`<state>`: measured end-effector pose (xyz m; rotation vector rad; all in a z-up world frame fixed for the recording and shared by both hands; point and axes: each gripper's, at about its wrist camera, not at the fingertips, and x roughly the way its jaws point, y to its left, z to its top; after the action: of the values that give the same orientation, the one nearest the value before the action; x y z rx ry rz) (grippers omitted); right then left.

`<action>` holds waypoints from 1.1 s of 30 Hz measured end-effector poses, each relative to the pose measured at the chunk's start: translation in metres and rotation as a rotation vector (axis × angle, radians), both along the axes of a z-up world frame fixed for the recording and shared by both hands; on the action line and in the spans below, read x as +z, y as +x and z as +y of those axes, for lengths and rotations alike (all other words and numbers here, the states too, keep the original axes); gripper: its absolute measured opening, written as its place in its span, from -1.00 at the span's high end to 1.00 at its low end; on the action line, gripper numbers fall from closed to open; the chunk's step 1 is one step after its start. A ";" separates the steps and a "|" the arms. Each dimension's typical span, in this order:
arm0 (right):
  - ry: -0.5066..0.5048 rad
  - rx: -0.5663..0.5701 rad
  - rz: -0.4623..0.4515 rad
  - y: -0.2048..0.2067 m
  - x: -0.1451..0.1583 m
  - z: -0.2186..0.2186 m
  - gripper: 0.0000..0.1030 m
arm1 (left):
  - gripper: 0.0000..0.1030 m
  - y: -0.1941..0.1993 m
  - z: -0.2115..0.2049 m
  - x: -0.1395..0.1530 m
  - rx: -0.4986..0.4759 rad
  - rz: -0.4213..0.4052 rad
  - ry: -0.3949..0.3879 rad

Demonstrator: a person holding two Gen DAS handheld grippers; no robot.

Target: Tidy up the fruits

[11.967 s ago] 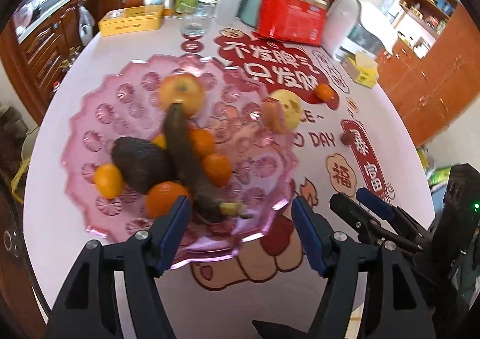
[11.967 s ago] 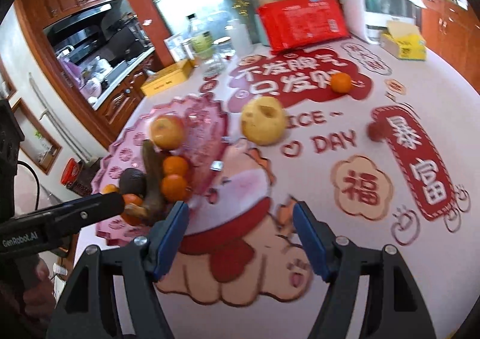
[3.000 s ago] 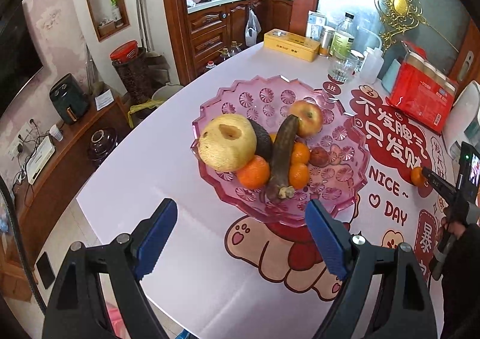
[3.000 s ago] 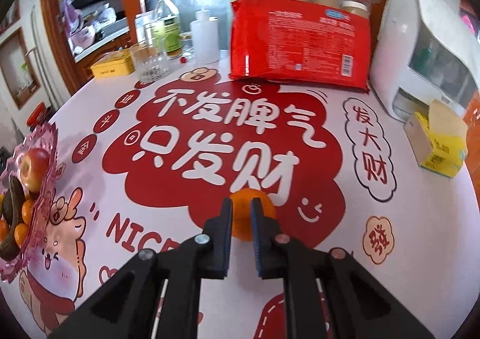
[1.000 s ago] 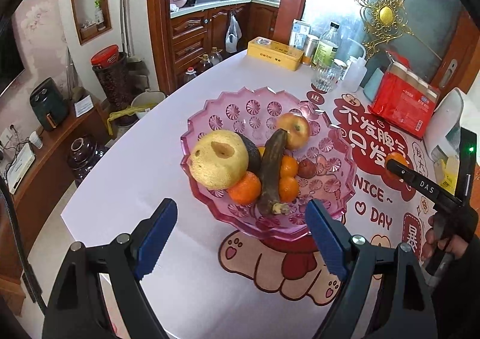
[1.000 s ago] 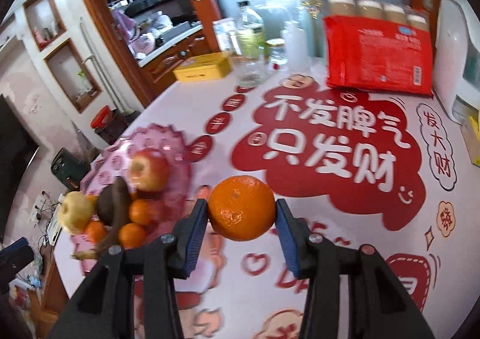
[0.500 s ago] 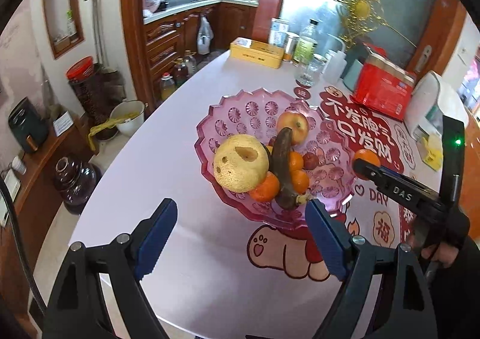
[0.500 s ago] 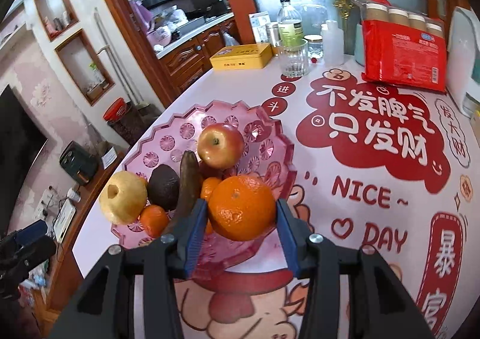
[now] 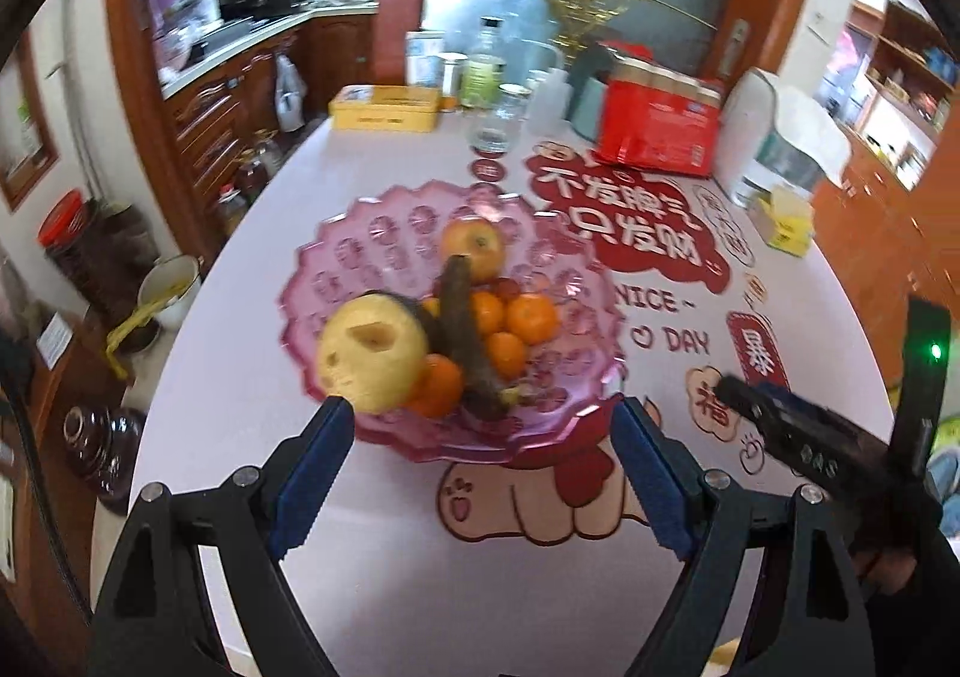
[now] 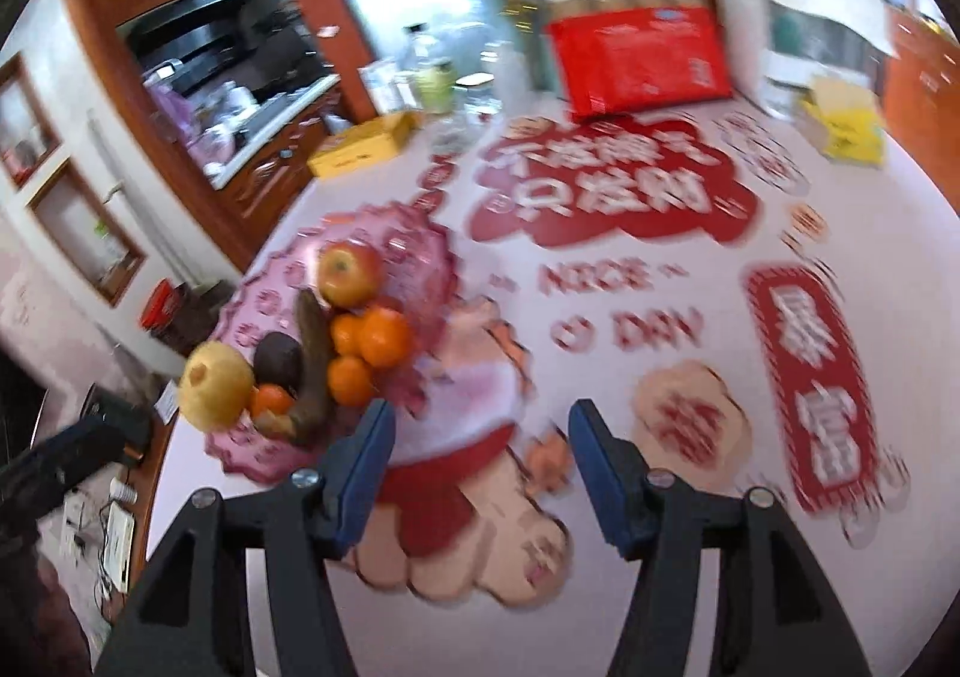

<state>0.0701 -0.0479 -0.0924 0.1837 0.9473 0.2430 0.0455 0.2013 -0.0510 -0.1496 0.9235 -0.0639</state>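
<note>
The scalloped pink glass fruit bowl [image 9: 384, 233] sits left of centre in the left wrist view and at middle left in the right wrist view [image 10: 420, 233]. Counted in it: one red-yellow apple [image 9: 473, 245] at the far side, one large pale yellow pear-like fruit [image 9: 372, 353] at the near left rim, one dark brown overripe banana [image 9: 465, 335] lying lengthwise down the middle, one dark avocado [image 10: 277, 358] tucked between the pale fruit and the banana, and four small oranges. The largest orange [image 9: 531, 317] lies right of the banana, touching a smaller one.

The left gripper [image 9: 477, 473] fills the lower edge of its view, blue pads spread wide with nothing between them, just short of the bowl's near rim. The right gripper [image 10: 480, 455] shows at the bottom of its own view, jaws apart and empty, to the lower right of the bowl.

The white round tablecloth [image 9: 372, 569] carries red printed characters and a cartoon figure. At the far edge, in the upper middle, stand one yellow flat tin [image 9: 384, 107], one red multipack of jars [image 9: 657, 128], one clear glass tumbler [image 9: 495, 128] and one white appliance [image 9: 780, 137]. One yellow tissue box [image 9: 786, 224] lies at upper right. Brown wooden kitchen cabinets [image 9: 222, 119] line the upper left.
</note>
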 end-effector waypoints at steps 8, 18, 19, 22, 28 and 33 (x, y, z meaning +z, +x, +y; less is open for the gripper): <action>-0.009 -0.102 0.083 -0.042 0.024 -0.064 -0.18 | -0.67 -0.006 -0.050 0.037 -0.018 -0.045 0.046; -0.019 -0.036 0.101 -0.081 0.089 -0.106 -0.19 | -0.68 -0.036 -0.122 0.084 -0.009 -0.025 0.011; -0.013 -0.033 0.104 -0.085 0.091 -0.108 -0.19 | -0.68 -0.042 -0.131 0.085 -0.010 -0.027 0.024; -0.011 -0.017 0.111 -0.102 0.093 -0.113 -0.20 | -0.68 -0.060 -0.151 0.082 -0.003 -0.024 0.039; -0.018 0.019 0.121 -0.120 0.088 -0.121 -0.39 | -0.68 -0.076 -0.168 0.072 0.058 0.027 0.040; -0.005 -0.011 0.063 -0.122 0.094 -0.132 -0.62 | -0.79 -0.081 -0.176 0.073 0.077 0.009 0.080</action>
<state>-0.0519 -0.1797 0.0021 0.1933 1.0087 0.2255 -0.0351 0.0253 0.0223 -0.1110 0.9268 0.0448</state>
